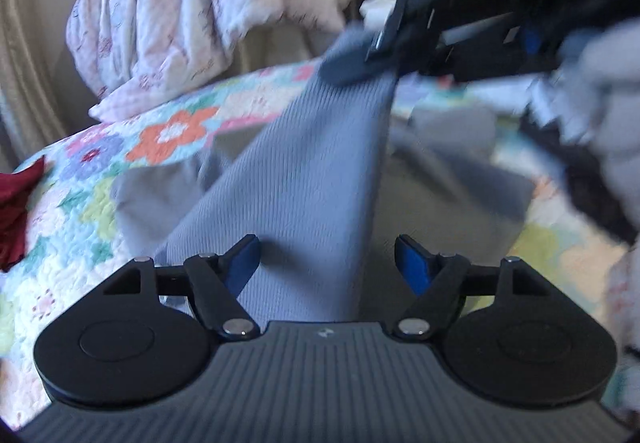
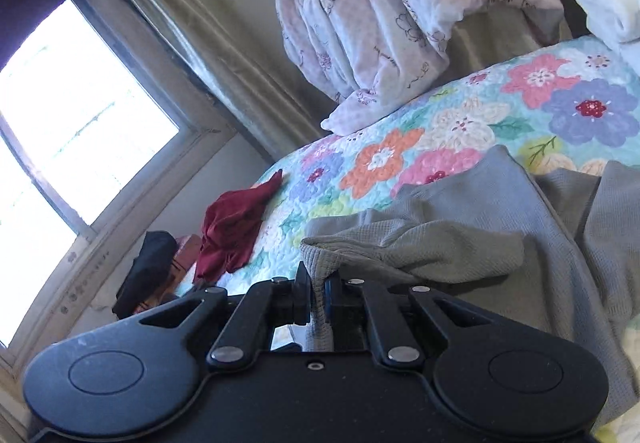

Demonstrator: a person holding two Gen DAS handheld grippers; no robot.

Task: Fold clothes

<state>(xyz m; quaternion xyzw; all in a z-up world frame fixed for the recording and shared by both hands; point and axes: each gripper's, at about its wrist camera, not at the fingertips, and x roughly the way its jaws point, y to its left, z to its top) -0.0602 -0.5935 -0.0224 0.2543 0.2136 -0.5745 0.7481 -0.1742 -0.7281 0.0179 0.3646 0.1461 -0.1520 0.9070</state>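
Grey waffle-knit garment (image 2: 460, 243) lies half gathered on the floral quilt (image 2: 460, 131), one edge pinched in the closed right hand-held gripper (image 2: 318, 295) and stretched ahead of the wide-open, empty left hand-held gripper (image 1: 326, 263), so folding looks midway, with no neat stack visible.

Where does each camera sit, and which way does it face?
Left wrist: on the left tongs, open around the grey garment, facing the quilt and the right tongs.
Right wrist: on the right tongs, shut on the grey garment, facing the window.
Shared: garment, quilt, pink blanket, red cloth.
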